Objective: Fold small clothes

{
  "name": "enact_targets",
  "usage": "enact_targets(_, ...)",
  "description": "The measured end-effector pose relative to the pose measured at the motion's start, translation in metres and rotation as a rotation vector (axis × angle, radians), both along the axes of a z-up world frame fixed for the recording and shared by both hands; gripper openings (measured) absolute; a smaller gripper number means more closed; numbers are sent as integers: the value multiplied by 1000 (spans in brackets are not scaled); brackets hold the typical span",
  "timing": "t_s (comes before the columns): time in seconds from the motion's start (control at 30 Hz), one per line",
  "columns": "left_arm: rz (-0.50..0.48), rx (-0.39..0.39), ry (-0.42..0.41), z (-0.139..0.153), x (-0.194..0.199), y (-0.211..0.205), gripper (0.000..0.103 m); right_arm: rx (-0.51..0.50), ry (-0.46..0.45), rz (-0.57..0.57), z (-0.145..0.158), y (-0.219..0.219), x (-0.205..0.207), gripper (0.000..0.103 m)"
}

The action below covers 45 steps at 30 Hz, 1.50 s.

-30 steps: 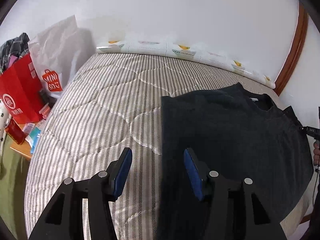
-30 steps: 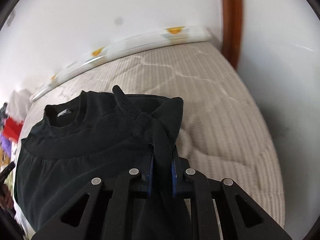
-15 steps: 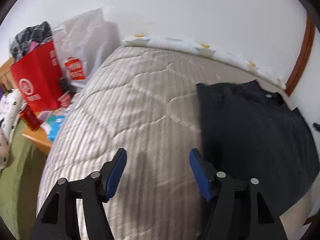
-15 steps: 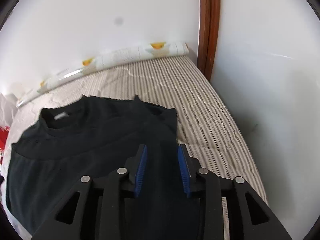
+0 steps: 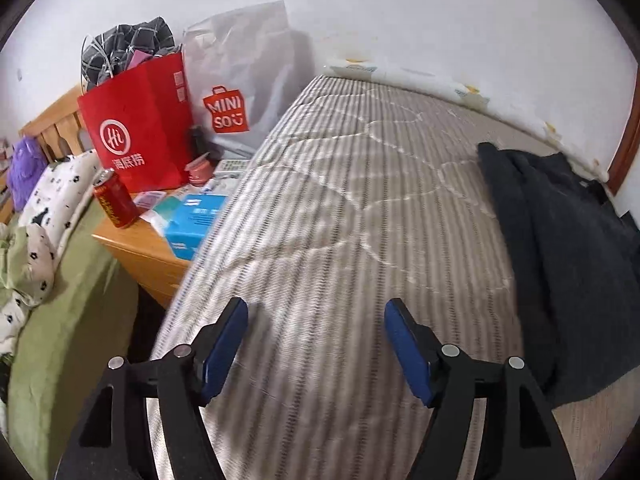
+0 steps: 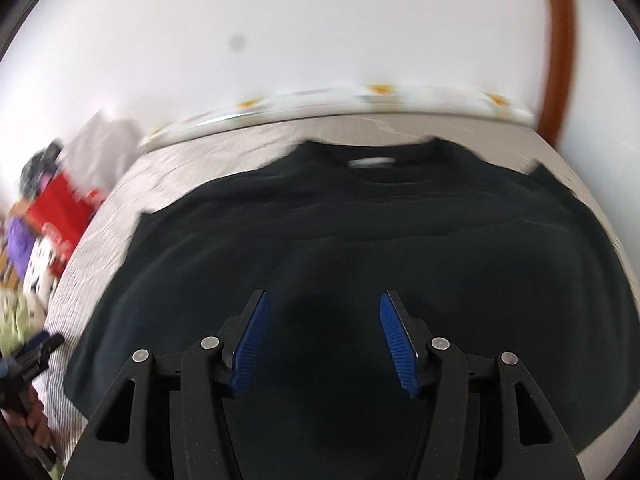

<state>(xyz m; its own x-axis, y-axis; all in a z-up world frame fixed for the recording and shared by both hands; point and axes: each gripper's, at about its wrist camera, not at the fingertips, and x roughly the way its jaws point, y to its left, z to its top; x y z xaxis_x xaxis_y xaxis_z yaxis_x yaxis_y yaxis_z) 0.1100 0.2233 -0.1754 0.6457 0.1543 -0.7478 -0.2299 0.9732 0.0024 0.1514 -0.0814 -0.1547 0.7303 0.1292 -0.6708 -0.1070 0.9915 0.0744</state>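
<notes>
A black top (image 6: 360, 240) lies flat on the striped mattress (image 5: 340, 220), its collar toward the wall. In the left wrist view the black top (image 5: 560, 240) is at the right. My left gripper (image 5: 316, 324) hovers over bare mattress to the left of the top; its jaws are opening and nothing is between them. My right gripper (image 6: 324, 320) hangs above the middle of the top, its jaws opening, with no cloth pinched between the blue pads. In the right wrist view, the left gripper (image 6: 36, 354) shows at the lower left edge, in a hand.
A wooden bedside table (image 5: 148, 248) left of the mattress carries a red paper bag (image 5: 136, 132), a white shopping bag (image 5: 244, 80), a red can (image 5: 114, 200) and a blue box (image 5: 192, 220). A green bedspread (image 5: 60, 320) lies lower left. A rolled patterned sheet (image 6: 340, 100) lines the wall.
My right gripper let go of the sleeve it held, opened, and swung left over the top's middle. My left gripper moved left off the top onto bare mattress and opened wider.
</notes>
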Motion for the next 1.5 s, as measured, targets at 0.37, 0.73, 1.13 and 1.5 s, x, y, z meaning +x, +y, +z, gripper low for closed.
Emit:
enact_targets(0.37,-25,-1,30,-5,12,-1,92,-152,-24,43,-21,74,-68,57)
enact_targets(0.73,-10,-5,39,-7,14,1,100,-266,-79,244,-40,124,-127,57)
enact_targets(1.13,-8,0,37,-8,14,2,101,-513,-153,333,-57,186,-119,63)
enact_targets(1.5,-7,2,37,-8,14,3,102,-546,-175,309,-51,202,-91,20)
